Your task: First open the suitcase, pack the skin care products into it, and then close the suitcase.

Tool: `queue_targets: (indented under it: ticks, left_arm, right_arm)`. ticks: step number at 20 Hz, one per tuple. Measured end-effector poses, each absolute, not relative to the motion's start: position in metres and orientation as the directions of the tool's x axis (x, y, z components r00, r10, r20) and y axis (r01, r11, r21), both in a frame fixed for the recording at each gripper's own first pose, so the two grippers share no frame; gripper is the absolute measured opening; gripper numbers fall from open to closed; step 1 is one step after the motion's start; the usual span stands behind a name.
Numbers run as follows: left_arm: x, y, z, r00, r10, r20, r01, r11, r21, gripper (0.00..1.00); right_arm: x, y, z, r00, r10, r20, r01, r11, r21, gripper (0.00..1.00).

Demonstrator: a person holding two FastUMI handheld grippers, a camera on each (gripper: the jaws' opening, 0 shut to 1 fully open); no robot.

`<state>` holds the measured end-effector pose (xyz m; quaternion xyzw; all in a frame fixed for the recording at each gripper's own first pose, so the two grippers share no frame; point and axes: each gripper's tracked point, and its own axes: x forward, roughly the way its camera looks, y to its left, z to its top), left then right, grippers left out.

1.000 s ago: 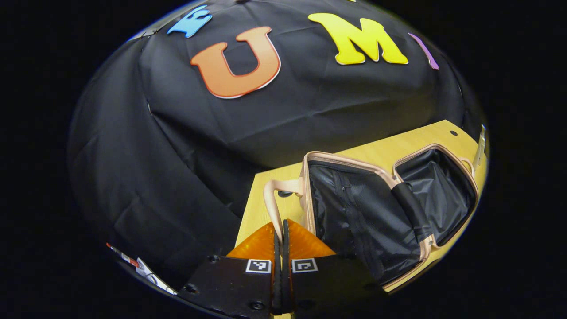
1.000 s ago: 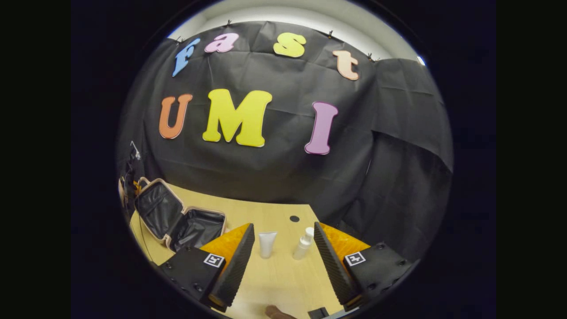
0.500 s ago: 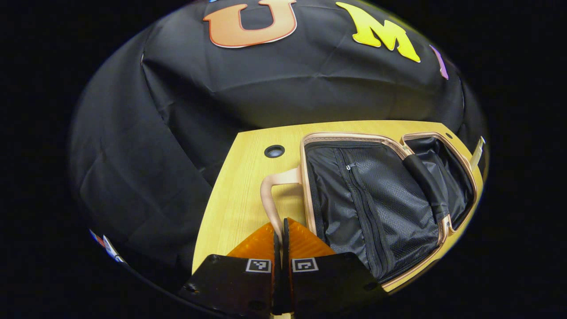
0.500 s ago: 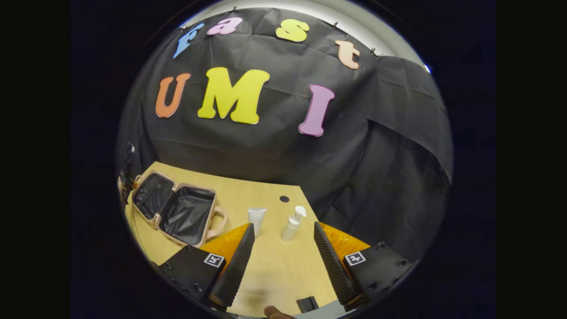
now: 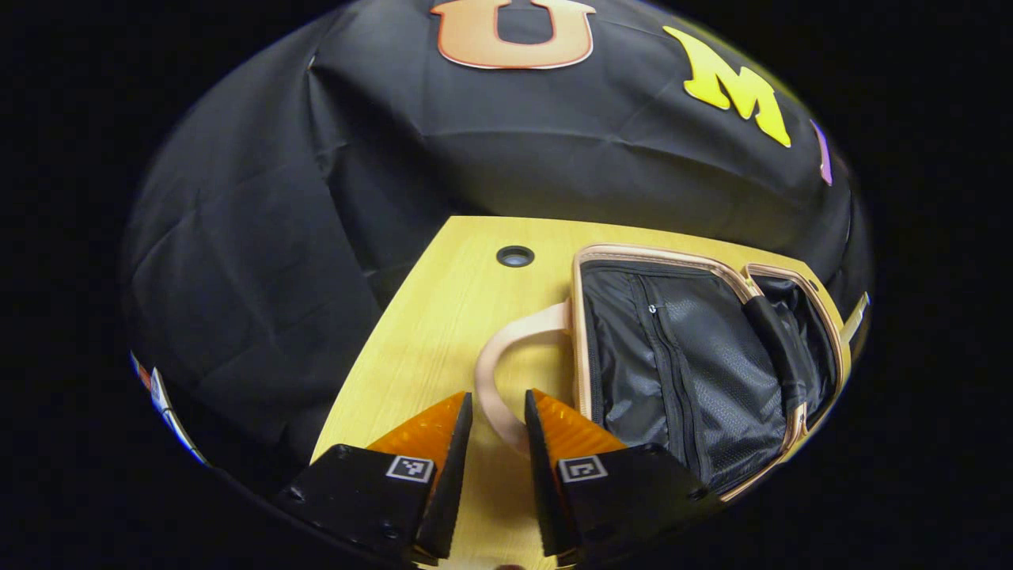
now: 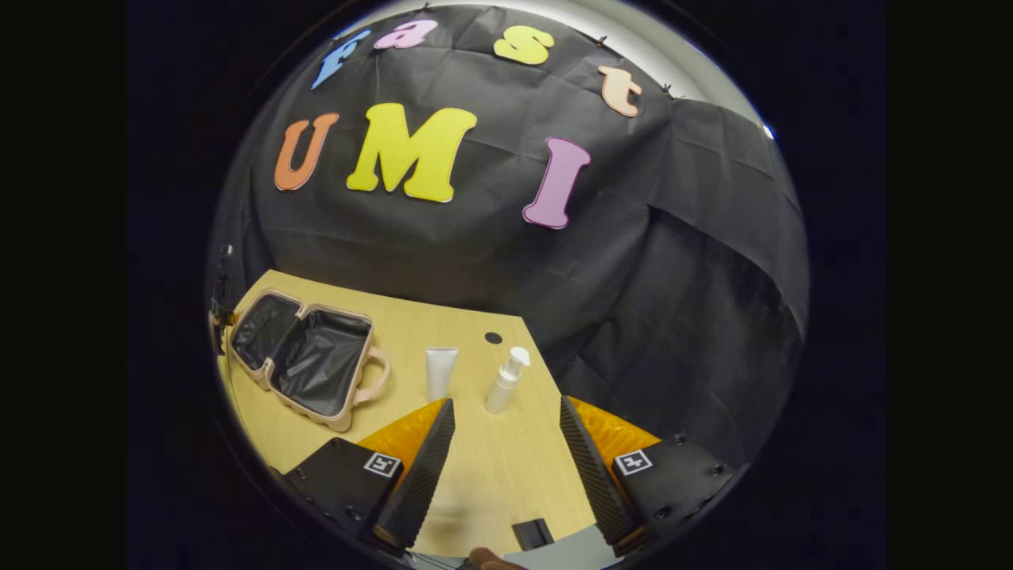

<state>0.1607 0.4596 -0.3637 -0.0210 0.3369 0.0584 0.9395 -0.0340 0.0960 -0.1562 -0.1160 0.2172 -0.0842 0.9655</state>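
Looking at a light wood table (image 6: pixel 475 475) w/ black cloth (image 6: pixel 491 261) draped behind it and down its right side, plus a round cable hole (image 5: pixel 514 256) near the far edge. Suitcase (image 5: pixel 696 364) lies flat & fully open on the tabletop, both halves up, dark lining showing, pinkish trim round the rims. In the right gripper view it sits at the table's left end (image 6: pixel 301 360), long axis running left-right across both halves, hinge btwn them, carry handle (image 5: pixel 506 372) sticking out toward the products. Left gripper (image 5: pixel 497 431) has fingers spread a bit, the handle loop passing btwn them but not pinched; can't tell if either finger touches it. Right gripper (image 6: pixel 506 459) is spread wide over bare wood, holding nothing. White tube (image 6: pixel 441 370) stands cap-down, just beside a white pump bottle (image 6: pixel 504 381) that's upright, nozzle pointing right; both apart from the case, tube the nearer one. Bottle is close to the table's right edge where the cloth hangs. Plenty of bare wood btwn the products and the right gripper, and btwn case and tube. Small dark object (image 6: pixel 532 532) at the near edge, can't tell what it is.
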Motion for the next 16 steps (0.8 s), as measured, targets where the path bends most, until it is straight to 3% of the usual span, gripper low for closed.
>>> queue_targets:
  ticks: [1,3,4,5,6,14,16]
  left_arm:
    - [0.159,0.460,-0.356,0.772,0.105,-0.626,-0.132,0.991,0.003,0.59]
    - [0.154,0.449,-0.336,0.792,0.098,-0.602,-0.134,0.991,-0.014,0.65]
    - [0.151,0.439,-0.328,0.797,0.082,-0.598,-0.124,0.992,-0.029,0.91]
    - [0.148,0.429,-0.319,0.802,0.079,-0.592,-0.117,0.993,-0.025,0.85]
    - [0.147,0.418,-0.309,0.809,0.069,-0.584,-0.101,0.995,-0.023,0.98]
    - [0.133,0.240,-0.245,0.846,-0.113,-0.522,0.095,0.994,-0.061,0.99]
    - [0.127,0.181,-0.233,0.845,-0.208,-0.493,0.179,0.978,-0.105,0.99]
  right_arm:
    - [-0.034,0.095,-0.157,0.894,-0.211,-0.396,0.109,0.958,-0.263,0.79]
    - [-0.031,0.099,-0.158,0.902,-0.183,-0.391,0.087,0.964,-0.251,0.79]
    - [-0.028,0.099,-0.159,0.906,-0.168,-0.389,0.075,0.967,-0.243,0.79]
    - [-0.026,0.099,-0.161,0.910,-0.152,-0.387,0.063,0.971,-0.232,0.79]
    - [-0.022,0.101,-0.160,0.913,-0.130,-0.386,0.048,0.975,-0.215,0.79]
    - [0.016,0.082,-0.158,0.930,-0.011,-0.368,-0.054,0.985,-0.164,0.79]
    - [0.025,0.070,-0.159,0.930,0.001,-0.368,-0.066,0.984,-0.163,0.79]
